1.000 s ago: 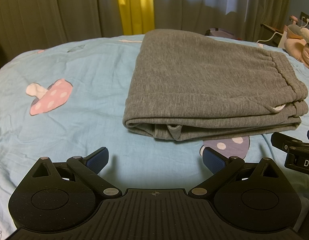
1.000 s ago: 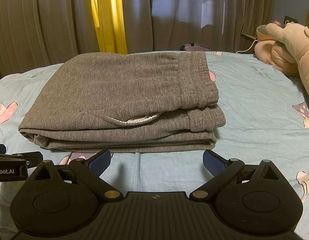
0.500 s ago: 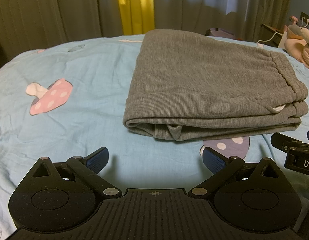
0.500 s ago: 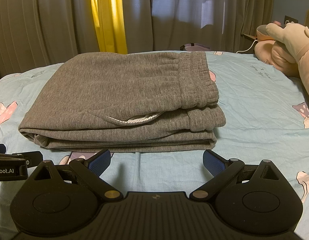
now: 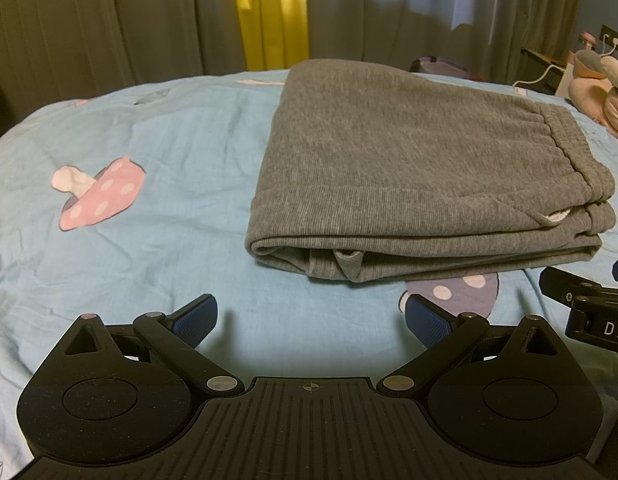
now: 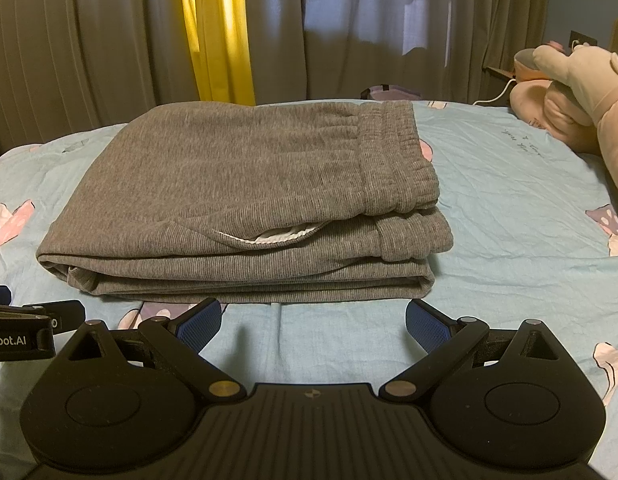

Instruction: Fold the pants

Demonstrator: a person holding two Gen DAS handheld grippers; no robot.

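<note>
Claws first: the left claw [image 5: 311,318] stands wide open with nothing between its blue-padded fingers [image 5: 195,316], held low over the bed [image 5: 157,248] just short of the near edge of the pants [image 5: 409,160]. The right claw [image 6: 313,320] is equally spread and empty, its pads [image 6: 427,326] just short of the same stack. Each claw shows at the edge of the other's view, so the two sit side by side, the left toward the folded end, the right toward the waistband end.

The grey pants lie folded into a flat, layered rectangle on the light blue sheet, elastic waistband [image 6: 393,152] to the right, a white pocket lining [image 6: 281,236] peeking from the top layer. Nothing lies between either claw and the cloth.

A pink mushroom print [image 5: 103,194] marks the sheet to the left, and a purple one [image 5: 457,292] shows partly under the stack's near edge. A plush toy [image 6: 569,92] rests at the far right of the bed, well apart from the pants, with a white cable [image 6: 495,96] behind it. Grey curtains [image 6: 89,40] with a yellow strip [image 6: 215,32] hang behind.
</note>
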